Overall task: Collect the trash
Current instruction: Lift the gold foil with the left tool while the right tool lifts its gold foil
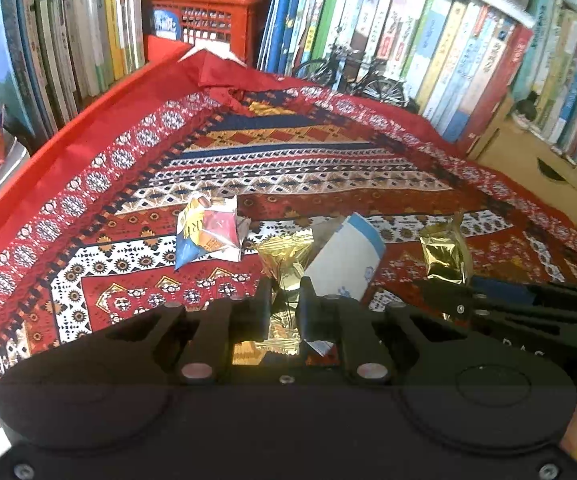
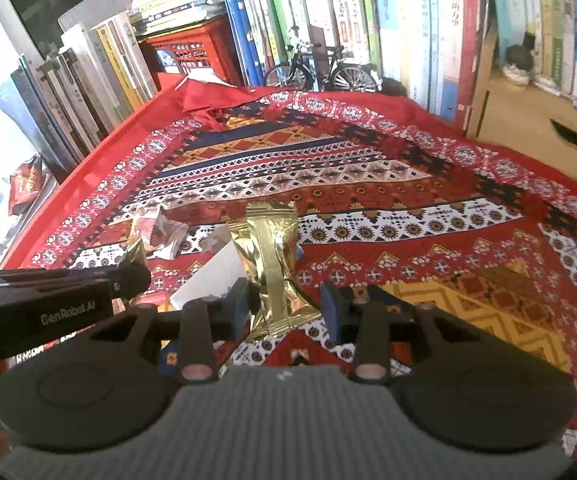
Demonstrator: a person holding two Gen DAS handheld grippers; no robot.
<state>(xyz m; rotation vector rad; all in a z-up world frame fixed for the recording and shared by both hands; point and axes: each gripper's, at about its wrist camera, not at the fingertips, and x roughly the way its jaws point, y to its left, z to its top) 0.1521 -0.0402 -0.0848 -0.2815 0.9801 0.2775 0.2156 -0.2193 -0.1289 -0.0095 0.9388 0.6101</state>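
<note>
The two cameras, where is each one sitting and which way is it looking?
Left wrist: sits on the left gripper, looking down along its fingers at the patterned cloth; the fingers pinch a gold wrapper, and the right gripper pokes in.
Right wrist: sits on the right gripper, facing the same cloth; a second gold wrapper stands between its fingers, left gripper at the side.
Both share the cloth, the books and the toy bicycle.

Shiny crinkly gold foil wrappers (image 2: 274, 264) and a smooth white paper packet (image 1: 344, 258) sit over a soft patterned woven cloth (image 1: 288, 168).
</note>
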